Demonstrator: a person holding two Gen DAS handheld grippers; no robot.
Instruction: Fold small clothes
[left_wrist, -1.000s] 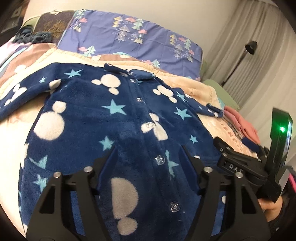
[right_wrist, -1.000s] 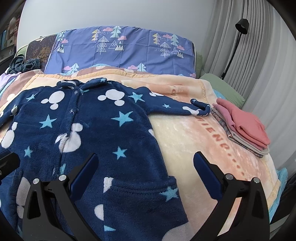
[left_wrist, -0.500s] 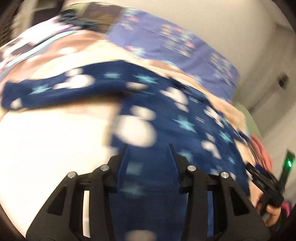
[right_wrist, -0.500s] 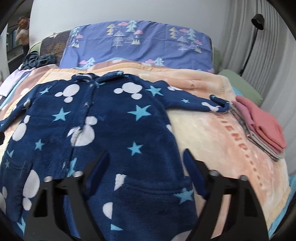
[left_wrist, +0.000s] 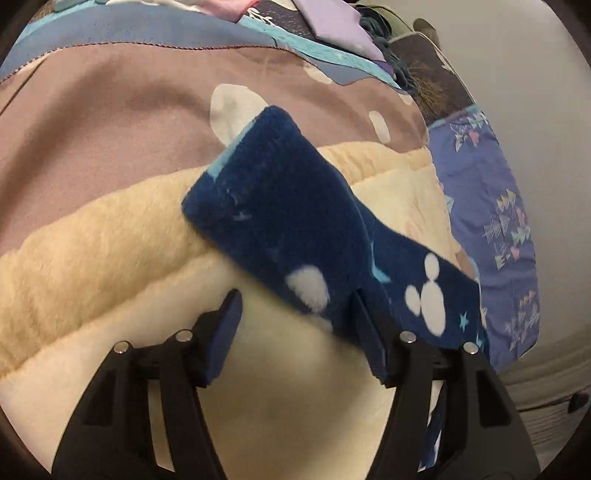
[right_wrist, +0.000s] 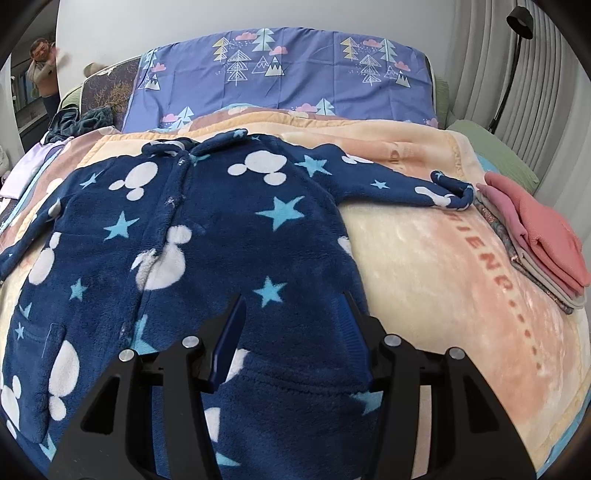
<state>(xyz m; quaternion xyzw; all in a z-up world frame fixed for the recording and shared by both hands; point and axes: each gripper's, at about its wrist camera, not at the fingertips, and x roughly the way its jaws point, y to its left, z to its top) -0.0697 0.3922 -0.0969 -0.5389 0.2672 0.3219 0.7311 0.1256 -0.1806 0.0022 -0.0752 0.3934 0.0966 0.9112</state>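
The blue sleepsuit (right_wrist: 207, 236) is thick fuzzy fleece, soft and matt, and its sleeve (left_wrist: 280, 214) looks just as fluffy. The blanket (right_wrist: 424, 251) under it is plush cloth with a slight shine (the cream part looks woolly). The pillow (right_wrist: 295, 81) is smooth thin cotton.

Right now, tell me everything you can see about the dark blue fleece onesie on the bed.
The dark blue fleece onesie lies face up, spread flat on the cream plush blanket. It looks soft and fuzzy, printed with white mouse-head shapes and light blue stars, with a small collar and a snap placket down the front. Both sleeves stretch outward; one cuff ends beside the folded pink clothes. The right gripper hovers over its lower body, fingers closing on nothing; the left gripper is by the other sleeve.
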